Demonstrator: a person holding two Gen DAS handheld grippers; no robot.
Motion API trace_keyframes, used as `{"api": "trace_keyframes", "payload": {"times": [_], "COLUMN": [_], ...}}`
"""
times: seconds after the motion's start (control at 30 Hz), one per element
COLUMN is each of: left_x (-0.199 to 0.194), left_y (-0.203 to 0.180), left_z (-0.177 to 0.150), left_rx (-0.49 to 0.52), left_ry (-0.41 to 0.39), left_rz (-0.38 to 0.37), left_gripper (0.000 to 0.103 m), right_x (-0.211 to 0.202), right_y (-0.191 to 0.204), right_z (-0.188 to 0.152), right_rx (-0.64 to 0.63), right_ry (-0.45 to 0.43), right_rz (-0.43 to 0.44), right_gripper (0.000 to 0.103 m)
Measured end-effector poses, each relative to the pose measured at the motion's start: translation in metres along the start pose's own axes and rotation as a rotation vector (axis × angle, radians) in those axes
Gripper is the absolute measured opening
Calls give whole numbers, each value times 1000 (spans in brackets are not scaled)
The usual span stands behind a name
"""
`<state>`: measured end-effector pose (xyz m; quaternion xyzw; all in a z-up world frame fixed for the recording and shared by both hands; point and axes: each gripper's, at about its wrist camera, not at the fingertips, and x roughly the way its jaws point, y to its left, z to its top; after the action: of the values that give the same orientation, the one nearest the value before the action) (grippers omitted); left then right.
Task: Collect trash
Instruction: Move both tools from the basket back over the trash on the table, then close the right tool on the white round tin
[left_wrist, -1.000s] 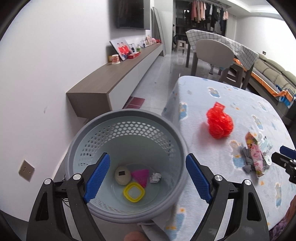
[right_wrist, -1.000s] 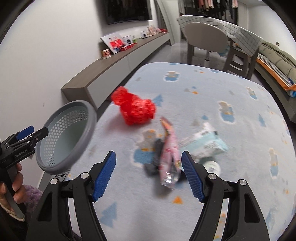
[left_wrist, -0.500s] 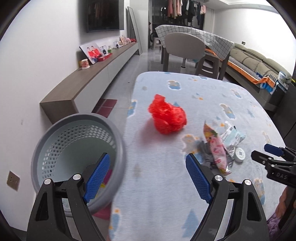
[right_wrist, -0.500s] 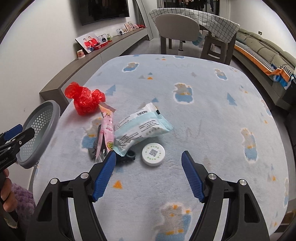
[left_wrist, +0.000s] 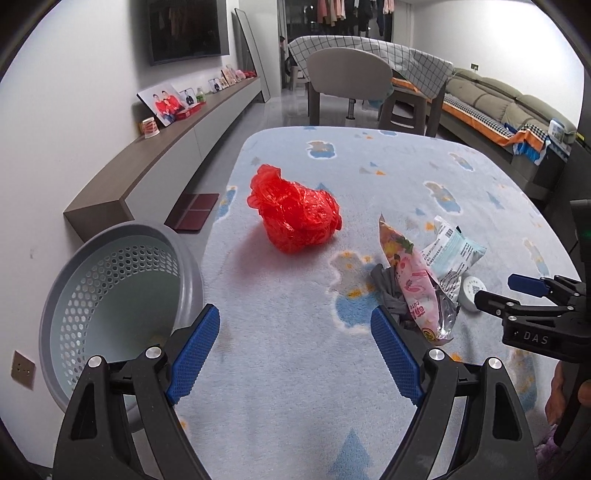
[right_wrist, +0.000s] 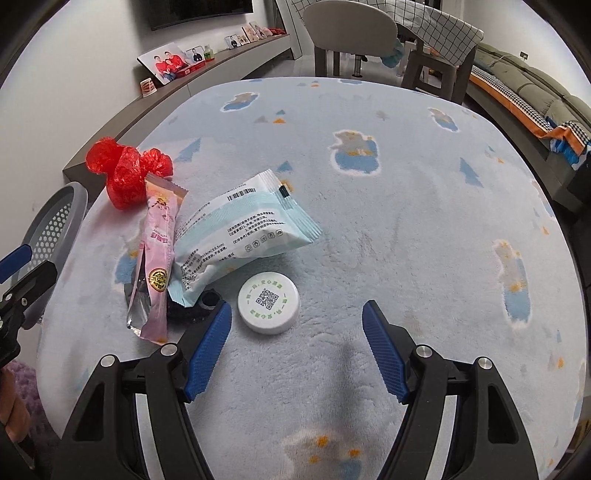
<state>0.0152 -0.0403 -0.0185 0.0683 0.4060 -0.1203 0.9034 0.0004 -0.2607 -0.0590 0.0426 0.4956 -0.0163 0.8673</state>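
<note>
A crumpled red plastic bag (left_wrist: 295, 218) (right_wrist: 125, 173) lies on the blue fleece-covered table (left_wrist: 295, 369). To its right sit a pink snack wrapper (left_wrist: 415, 284) (right_wrist: 157, 258), a pale blue wipes packet (left_wrist: 448, 254) (right_wrist: 240, 236), a white round lid (right_wrist: 268, 307) (left_wrist: 471, 293) and something dark under them. A grey perforated basket (left_wrist: 110, 295) (right_wrist: 55, 229) stands off the table's left edge. My left gripper (left_wrist: 295, 343) is open over bare cloth, short of the red bag. My right gripper (right_wrist: 297, 343) is open just before the white lid and also shows as the right gripper (left_wrist: 517, 291) beside the pile.
A long low wooden shelf (left_wrist: 166, 162) with photo frames runs along the left wall. Chairs (left_wrist: 347, 77) and a checked-cloth table stand beyond the far table edge, and a sofa (left_wrist: 517, 110) lies at the right. A hand (right_wrist: 14, 410) shows at the lower left.
My left gripper swung right, from over the basket to over the table facing the red bag. My right gripper moved right and down, from the pink wrapper to the white lid.
</note>
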Motion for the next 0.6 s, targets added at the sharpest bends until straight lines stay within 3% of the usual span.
{"api": "trace_keyframes", "payload": {"times": [0.4,0.53,0.6], "left_x": [10,10,10], "left_y": [-5,-5,-5], "left_z": [-4,-5,-5], "left_rx": [10,10,10], "left_ry": [19,21,21], "left_rz": [-6,-6,-6], "left_gripper": [82,82,82], "right_x": [14,17,18], "right_y": [12,16,17], "right_z": [3,3,3], "right_rx": [-49,-57,-62], "right_ry": [4,23,22], "right_rz": [-22,-5,-5], "right_gripper": [70,56,54]}}
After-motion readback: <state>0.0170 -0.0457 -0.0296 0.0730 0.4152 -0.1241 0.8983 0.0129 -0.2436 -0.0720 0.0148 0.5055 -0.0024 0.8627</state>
